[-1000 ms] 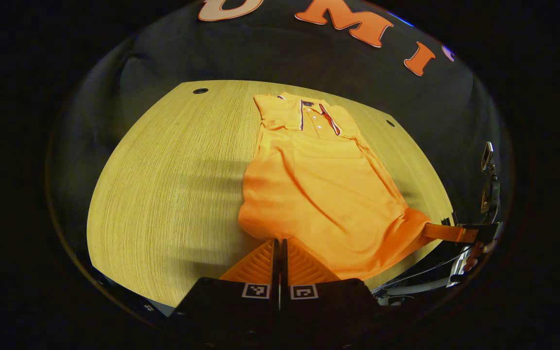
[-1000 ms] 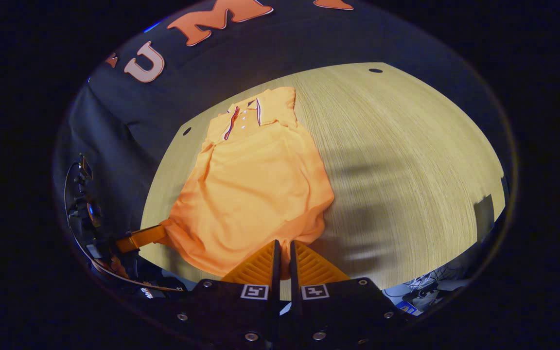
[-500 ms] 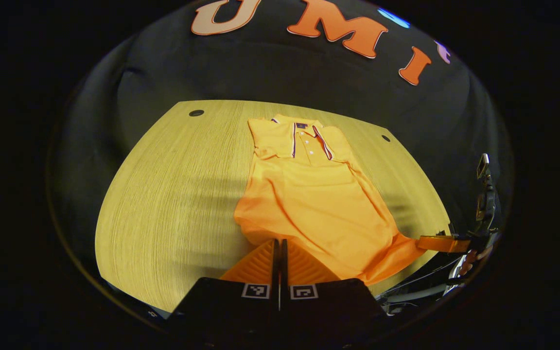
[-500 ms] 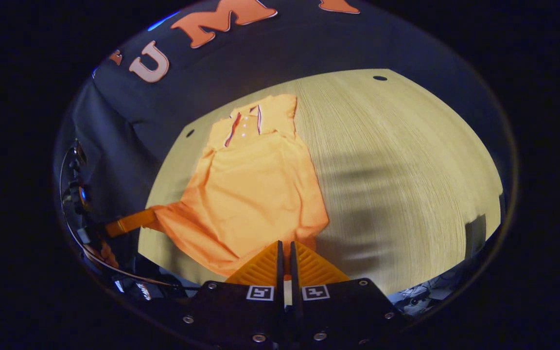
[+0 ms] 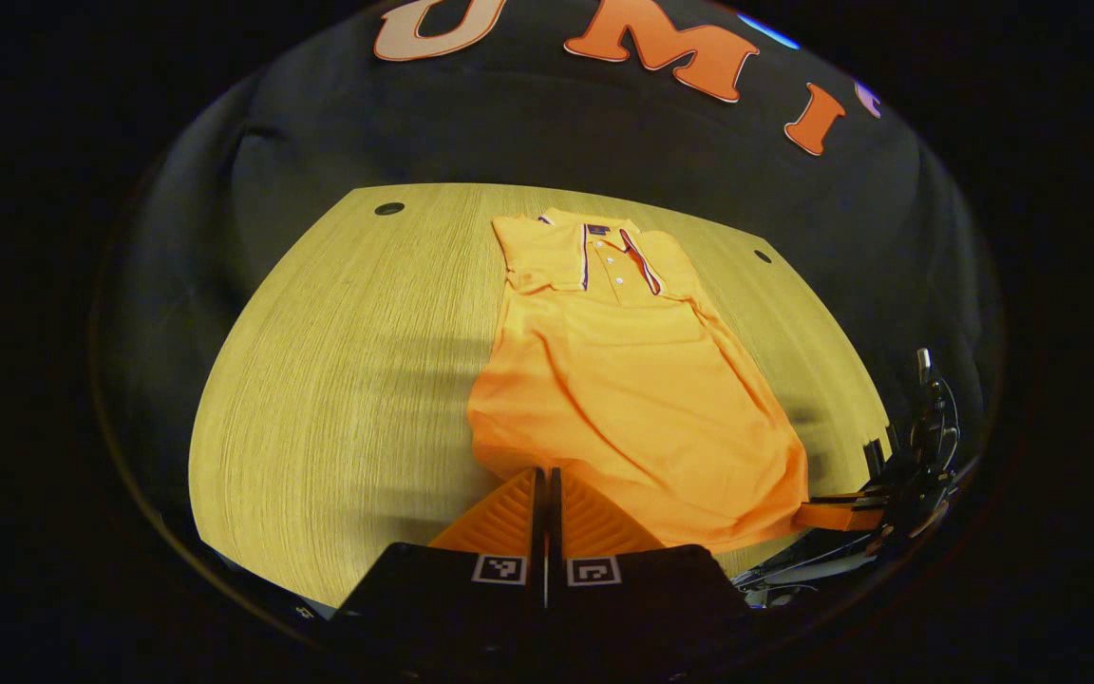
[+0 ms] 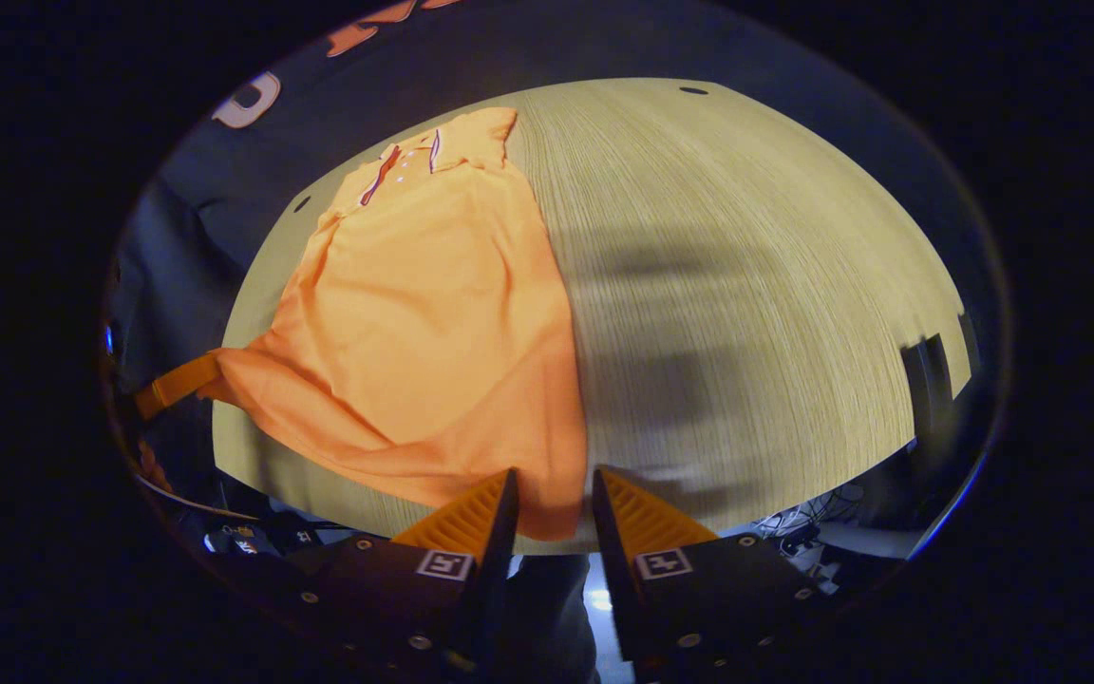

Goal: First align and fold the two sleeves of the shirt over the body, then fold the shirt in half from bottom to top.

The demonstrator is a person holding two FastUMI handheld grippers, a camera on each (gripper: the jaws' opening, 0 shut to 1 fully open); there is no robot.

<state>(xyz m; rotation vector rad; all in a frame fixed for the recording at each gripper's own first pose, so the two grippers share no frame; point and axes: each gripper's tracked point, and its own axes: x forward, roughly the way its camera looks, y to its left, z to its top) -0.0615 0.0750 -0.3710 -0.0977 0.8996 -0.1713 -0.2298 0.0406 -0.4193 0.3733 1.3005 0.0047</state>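
An orange polo shirt [image 5: 628, 380] lies lengthwise on a wooden table [image 5: 338, 380], collar [image 5: 594, 255] toward the far edge near the booth's black wall and hem toward the near edge. Both sleeves are folded in over the body, giving a long, narrow shape that widens toward the hem. In the left gripper view, the left gripper [image 5: 547, 494] sits at the near hem corner with its two fingers pressed together; the cloth runs to the tips, but whether any is pinched between them cannot be told. The right gripper [image 5: 827, 516] appears at the far right of that view, at the other hem corner by the table edge. In the right gripper view, the right gripper [image 6: 552, 494] has its fingers parted, a hem corner of the shirt [image 6: 433, 304] hanging in the gap without both fingers pressing on it. At the left of this view, the left gripper [image 6: 172, 385] meets the opposite hem corner, where the cloth is drawn into a taut point. Shadows cross the bare table [image 6: 746, 285] beside the shirt.
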